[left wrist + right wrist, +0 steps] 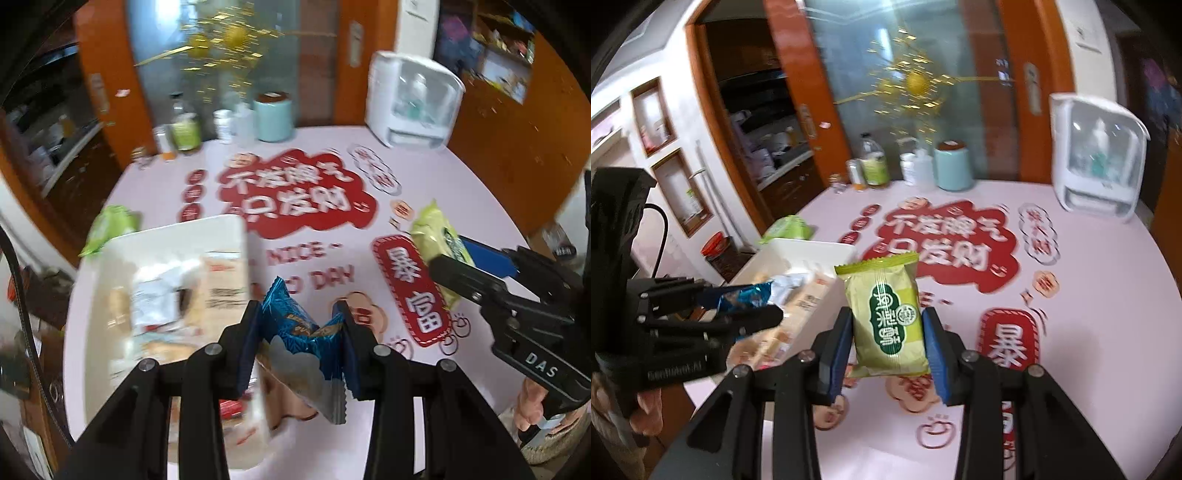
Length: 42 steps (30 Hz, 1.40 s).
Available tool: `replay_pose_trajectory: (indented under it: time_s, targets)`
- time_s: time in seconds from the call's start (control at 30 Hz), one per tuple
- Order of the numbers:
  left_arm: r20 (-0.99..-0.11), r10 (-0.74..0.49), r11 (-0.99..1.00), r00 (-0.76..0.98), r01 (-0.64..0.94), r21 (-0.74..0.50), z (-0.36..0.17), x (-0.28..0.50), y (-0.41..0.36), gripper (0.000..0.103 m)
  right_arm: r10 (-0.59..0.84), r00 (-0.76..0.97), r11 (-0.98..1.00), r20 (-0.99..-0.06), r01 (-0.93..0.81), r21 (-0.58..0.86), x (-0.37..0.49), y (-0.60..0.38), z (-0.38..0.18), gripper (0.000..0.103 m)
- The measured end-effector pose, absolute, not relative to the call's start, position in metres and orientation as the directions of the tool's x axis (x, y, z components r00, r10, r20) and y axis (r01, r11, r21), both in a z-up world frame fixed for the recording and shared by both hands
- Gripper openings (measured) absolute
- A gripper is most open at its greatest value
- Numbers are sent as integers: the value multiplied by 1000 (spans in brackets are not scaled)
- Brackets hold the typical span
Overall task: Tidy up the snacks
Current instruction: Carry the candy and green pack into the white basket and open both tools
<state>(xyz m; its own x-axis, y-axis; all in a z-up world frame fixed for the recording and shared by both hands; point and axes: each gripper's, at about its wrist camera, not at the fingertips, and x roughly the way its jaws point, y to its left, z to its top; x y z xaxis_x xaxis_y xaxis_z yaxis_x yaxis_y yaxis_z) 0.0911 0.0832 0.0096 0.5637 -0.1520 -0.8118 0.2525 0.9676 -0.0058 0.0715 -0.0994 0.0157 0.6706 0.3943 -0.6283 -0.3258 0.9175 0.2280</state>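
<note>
Your white tray [110,258] sits at the left edge of the pink table [424,166], already part filled, and it lies left of and beyond both claws, nearer your left one. Your left gripper [301,325] pinches the blue snack packet [291,314] just beside the tray's near right corner. Your right gripper [886,332] pinches the green snack packet [884,317], long axis upright between the pads, farther from the tray, so I judge left should deliver first.
</note>
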Motion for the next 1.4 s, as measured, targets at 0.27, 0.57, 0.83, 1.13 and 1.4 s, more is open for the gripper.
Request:
replay_pose_trajectory:
  time_s: [0.27,0.57,0.83,1.13,1.4]
  targets:
    - [-764,-67,993,642,114,9,47,69,165,38,448,656,887,-608,-414,207,75,-38,53,38]
    - [-741,-42,999,670,47,-14,57,60,206,38,476,637,867,-607,-456,202,84,17,73,38]
    - [-755,-20,1000,655,-3,-30,35,70,222,39,455,611,870,-648,-459,179,99,60,63,38]
    - [-777,-15,999,629,-13,-30,17,82,226,39,431,577,871,-694,-467,152,111,87,43,39]
    - [-784,-22,1000,621,-2,-30,7,90,224,78,442,552,864,-707,-474,170,121,90,33,52]
